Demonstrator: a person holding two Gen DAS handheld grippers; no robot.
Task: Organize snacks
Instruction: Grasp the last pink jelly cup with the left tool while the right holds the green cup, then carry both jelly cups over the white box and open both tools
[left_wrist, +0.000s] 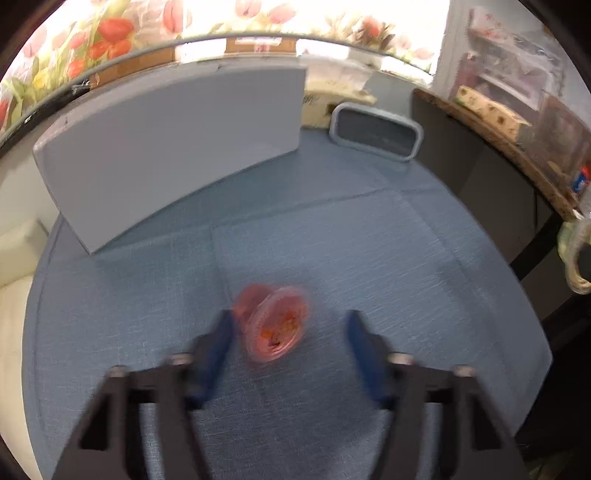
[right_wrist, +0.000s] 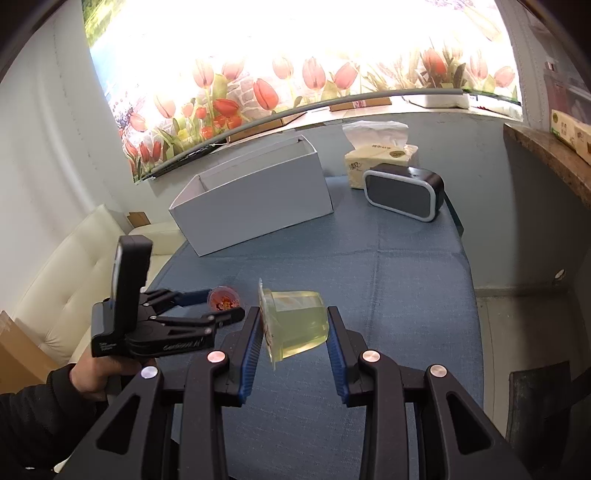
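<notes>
A small pink jelly cup (left_wrist: 275, 323) lies on its side on the blue tablecloth, between the open blue-padded fingers of my left gripper (left_wrist: 290, 325); it looks blurred and touches the left finger. It also shows in the right wrist view (right_wrist: 224, 298), with the left gripper (right_wrist: 218, 304) around it. A larger yellow-green jelly cup (right_wrist: 295, 321) lies tipped on its side between the fingers of my right gripper (right_wrist: 293, 325), which stand close at both sides of it. An open grey box (right_wrist: 255, 195) stands at the back left of the table, also seen in the left wrist view (left_wrist: 170, 147).
A dark speaker with a light rim (right_wrist: 404, 192) and a tissue pack (right_wrist: 380, 155) stand at the back right. A cream sofa (right_wrist: 62, 295) lies left of the table. A wooden shelf edge (right_wrist: 554, 158) with boxes is on the right. A tulip-print curtain (right_wrist: 295, 81) hangs behind.
</notes>
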